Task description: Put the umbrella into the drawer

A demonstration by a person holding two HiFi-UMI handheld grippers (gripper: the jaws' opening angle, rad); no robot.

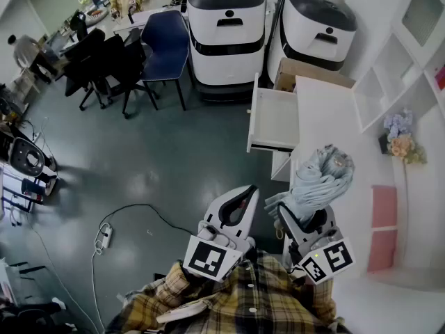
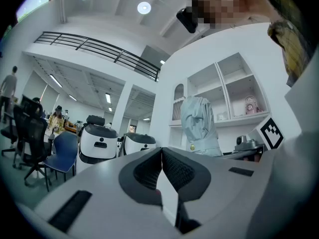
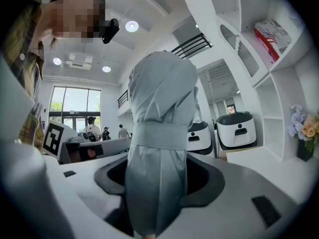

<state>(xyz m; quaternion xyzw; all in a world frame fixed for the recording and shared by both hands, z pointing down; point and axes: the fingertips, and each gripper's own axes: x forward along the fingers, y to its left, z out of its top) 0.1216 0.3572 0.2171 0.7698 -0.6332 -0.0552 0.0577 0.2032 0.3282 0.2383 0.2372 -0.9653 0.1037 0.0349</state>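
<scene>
Right gripper jaws clamp the folded umbrella; left gripper jaws closed, empty

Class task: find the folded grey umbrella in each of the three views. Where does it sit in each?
Head view: umbrella lower right, held in the right gripper.
Left gripper view: umbrella right of centre, before the shelves.
Right gripper view: umbrella centre, between the jaws.
Shared landmark: two white machines.

The umbrella stands in the right gripper, the drawer ahead.
</scene>
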